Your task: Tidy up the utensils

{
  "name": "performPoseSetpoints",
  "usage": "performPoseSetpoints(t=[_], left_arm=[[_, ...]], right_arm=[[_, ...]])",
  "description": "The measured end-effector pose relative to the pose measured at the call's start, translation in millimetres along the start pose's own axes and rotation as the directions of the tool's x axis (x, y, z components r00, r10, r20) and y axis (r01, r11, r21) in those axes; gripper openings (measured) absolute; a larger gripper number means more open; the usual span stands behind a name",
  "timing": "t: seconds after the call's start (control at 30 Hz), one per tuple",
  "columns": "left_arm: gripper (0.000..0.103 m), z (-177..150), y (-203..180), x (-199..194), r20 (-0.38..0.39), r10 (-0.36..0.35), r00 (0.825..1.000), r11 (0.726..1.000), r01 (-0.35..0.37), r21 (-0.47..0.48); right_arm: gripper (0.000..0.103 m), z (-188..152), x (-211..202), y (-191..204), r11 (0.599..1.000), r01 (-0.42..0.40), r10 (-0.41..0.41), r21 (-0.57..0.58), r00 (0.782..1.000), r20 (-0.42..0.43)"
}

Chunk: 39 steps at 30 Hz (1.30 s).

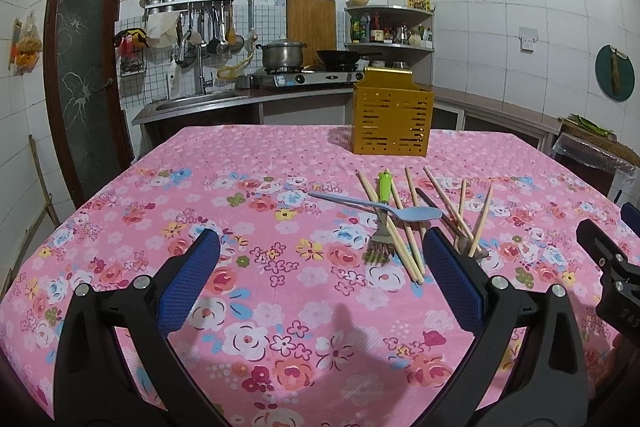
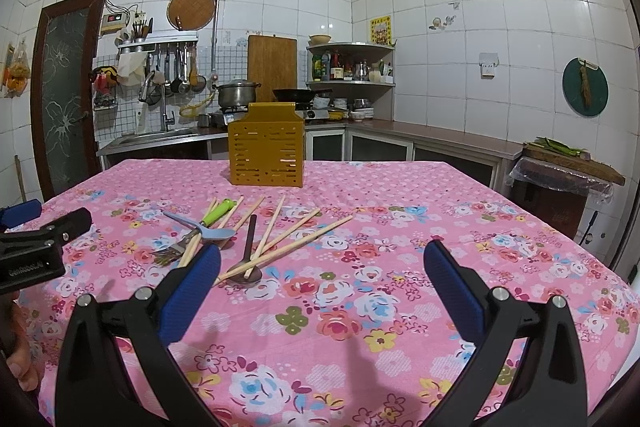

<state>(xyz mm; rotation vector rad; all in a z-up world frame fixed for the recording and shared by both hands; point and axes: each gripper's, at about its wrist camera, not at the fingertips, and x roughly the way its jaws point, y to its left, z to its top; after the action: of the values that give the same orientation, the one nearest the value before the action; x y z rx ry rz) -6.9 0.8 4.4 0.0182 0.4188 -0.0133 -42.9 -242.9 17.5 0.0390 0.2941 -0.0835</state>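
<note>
A pile of utensils lies on the pink floral tablecloth [image 1: 260, 163]: a blue spoon [image 1: 416, 213], a green-handled fork [image 1: 385, 187], several wooden chopsticks [image 1: 404, 251] and a dark spoon [image 2: 250, 239]. The same pile shows in the right wrist view, with the blue spoon [image 2: 216, 233], fork [image 2: 218, 211] and chopsticks [image 2: 296, 231]. A yellow slotted utensil holder [image 1: 392, 115] stands upright behind them, also in the right wrist view [image 2: 266, 151]. My left gripper [image 1: 320, 259] is open and empty, left of the pile. My right gripper [image 2: 322, 263] is open and empty, right of the pile.
The right gripper's body [image 1: 608, 255] shows at the left view's right edge; the left gripper's body [image 2: 36, 247] at the right view's left edge. A kitchen counter with sink, stove [image 1: 304, 77], pot and pan runs behind the table. A covered stand [image 2: 560, 179] is at the right.
</note>
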Motion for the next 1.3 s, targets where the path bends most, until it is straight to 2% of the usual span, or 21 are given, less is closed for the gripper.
performPoseSetpoints(t=[0.23, 0.4, 0.53, 0.67, 0.83, 1.0, 1.13, 1.3], left_arm=[[0.098, 13.2, 4.2, 13.6, -0.075, 0.006, 0.997, 1.0, -0.006, -0.001], [0.098, 28.8, 2.9, 33.8, -0.164, -0.039, 0.986, 0.999, 0.041, 0.008], [0.098, 48.4, 4.4, 43.6, -0.172, -0.042, 0.984, 0.999, 0.045, 0.01], [0.098, 68.0, 8.2, 61.3, -0.208, -0.058, 0.976, 0.998, 0.06, 0.002], [0.098, 85.1, 11.1, 95.6, -0.257, -0.043, 0.966, 0.999, 0.046, 0.005], [0.098, 89.5, 14.1, 142.5, -0.346, -0.042, 0.937, 0.999, 0.035, -0.027], [0.097, 86.0, 10.2, 174.7, -0.403, -0.02, 0.915, 1.0, 0.02, -0.005], [0.081, 80.1, 5.8, 203.6, -0.468, -0.027, 0.883, 1.0, 0.02, -0.02]], right_arm=[[0.099, 11.8, 7.8, 2.9, 1.0, 0.008, -0.008, -0.016, 0.999, -0.031], [0.099, 28.8, 34.8, 4.7, 0.999, 0.032, -0.036, -0.044, 0.994, -0.106], [0.099, 42.7, 54.1, 6.8, 0.997, 0.057, -0.064, -0.055, 0.989, -0.131], [0.099, 52.4, 78.6, 4.7, 0.994, 0.092, -0.1, -0.051, 0.978, -0.184], [0.099, 63.1, 113.0, 6.1, 0.984, 0.156, -0.173, -0.091, 0.958, -0.228], [0.099, 65.2, 157.2, 0.7, 0.983, 0.165, -0.181, -0.077, 0.934, -0.31], [0.099, 54.6, 193.5, -6.6, 0.98, 0.187, -0.196, -0.062, 0.904, -0.38], [0.099, 43.9, 221.9, -10.9, 0.984, 0.173, -0.171, -0.036, 0.875, -0.452]])
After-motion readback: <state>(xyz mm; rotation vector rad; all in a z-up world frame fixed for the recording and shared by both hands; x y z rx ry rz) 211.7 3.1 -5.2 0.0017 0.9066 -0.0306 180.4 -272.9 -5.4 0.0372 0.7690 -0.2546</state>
